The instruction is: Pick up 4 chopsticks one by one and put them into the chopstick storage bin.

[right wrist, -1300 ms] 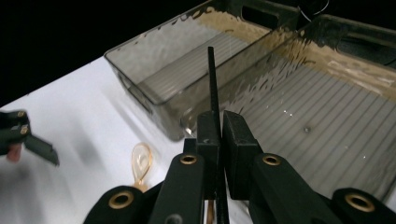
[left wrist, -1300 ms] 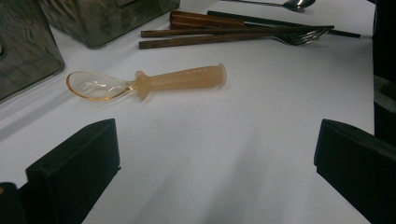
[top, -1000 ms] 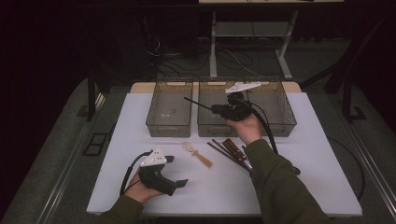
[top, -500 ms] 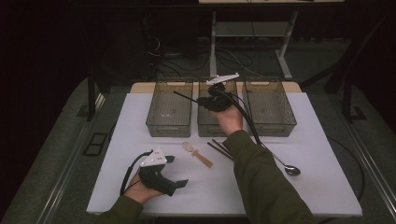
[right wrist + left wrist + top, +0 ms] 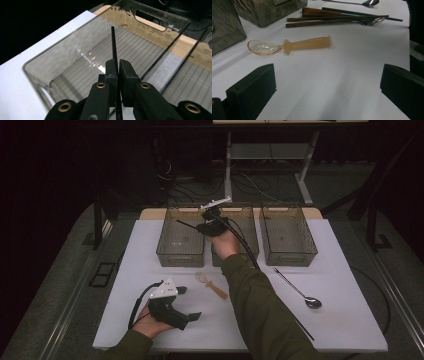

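Observation:
My right gripper [image 5: 118, 65] is shut on a thin black chopstick [image 5: 113, 42] that pokes out past its fingertips. In the high view that gripper [image 5: 201, 226] hangs over the gap between the left and middle bins, and the chopstick [image 5: 185, 224] reaches out above the clear left bin [image 5: 165, 251]. The right gripper view looks down into that bin [image 5: 75, 62], which holds nothing. My left gripper [image 5: 189, 303] rests on the white table near the front, open with nothing between its jaws. It [image 5: 329, 85] faces an orange-handled small spoon [image 5: 297, 45] lying flat.
A middle bin [image 5: 250, 227] and a right bin [image 5: 287, 232] stand beside the left one. A metal spoon [image 5: 300, 291] lies at the right. Brown chopsticks [image 5: 332, 20] and a fork [image 5: 372, 22] lie beyond the small spoon [image 5: 212, 285].
My right hand has carried the black chopstick leftward, from above the middle and right bins to the left bin. The left gripper has stayed put.

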{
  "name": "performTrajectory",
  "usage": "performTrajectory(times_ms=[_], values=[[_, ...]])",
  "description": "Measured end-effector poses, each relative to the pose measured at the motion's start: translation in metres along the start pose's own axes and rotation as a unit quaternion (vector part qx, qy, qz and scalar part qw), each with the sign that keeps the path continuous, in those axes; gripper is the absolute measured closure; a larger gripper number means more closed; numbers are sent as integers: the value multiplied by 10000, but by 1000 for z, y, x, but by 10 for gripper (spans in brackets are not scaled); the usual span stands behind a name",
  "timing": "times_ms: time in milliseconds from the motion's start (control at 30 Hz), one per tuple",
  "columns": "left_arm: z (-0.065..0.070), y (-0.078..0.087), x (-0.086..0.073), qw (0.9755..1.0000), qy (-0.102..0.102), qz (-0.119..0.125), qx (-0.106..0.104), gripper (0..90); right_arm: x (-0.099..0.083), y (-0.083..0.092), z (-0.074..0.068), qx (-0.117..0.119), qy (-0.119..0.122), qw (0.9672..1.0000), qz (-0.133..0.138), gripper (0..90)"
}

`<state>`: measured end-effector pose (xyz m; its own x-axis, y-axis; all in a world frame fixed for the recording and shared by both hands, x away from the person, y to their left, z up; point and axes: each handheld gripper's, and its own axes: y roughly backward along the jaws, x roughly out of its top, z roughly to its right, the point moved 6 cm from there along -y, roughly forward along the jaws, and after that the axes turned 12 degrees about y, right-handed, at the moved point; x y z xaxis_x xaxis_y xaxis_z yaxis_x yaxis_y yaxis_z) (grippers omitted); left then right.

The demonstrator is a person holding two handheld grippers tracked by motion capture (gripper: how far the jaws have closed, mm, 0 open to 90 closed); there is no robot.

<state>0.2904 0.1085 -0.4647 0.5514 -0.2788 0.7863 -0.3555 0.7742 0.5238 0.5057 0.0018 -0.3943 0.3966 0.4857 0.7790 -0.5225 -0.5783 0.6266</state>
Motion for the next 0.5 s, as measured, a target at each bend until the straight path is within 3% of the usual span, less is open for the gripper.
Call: performTrajectory(times_ms=[167, 500], values=[[0, 0, 0, 10000, -46, -12, -15, 0, 3, -23, -5, -12, -42, 9999, -152, 857], [0, 0, 1, 10000, -28, -8, -23, 0, 3, -50, -15, -3, 21, 9993, -363, 853]])
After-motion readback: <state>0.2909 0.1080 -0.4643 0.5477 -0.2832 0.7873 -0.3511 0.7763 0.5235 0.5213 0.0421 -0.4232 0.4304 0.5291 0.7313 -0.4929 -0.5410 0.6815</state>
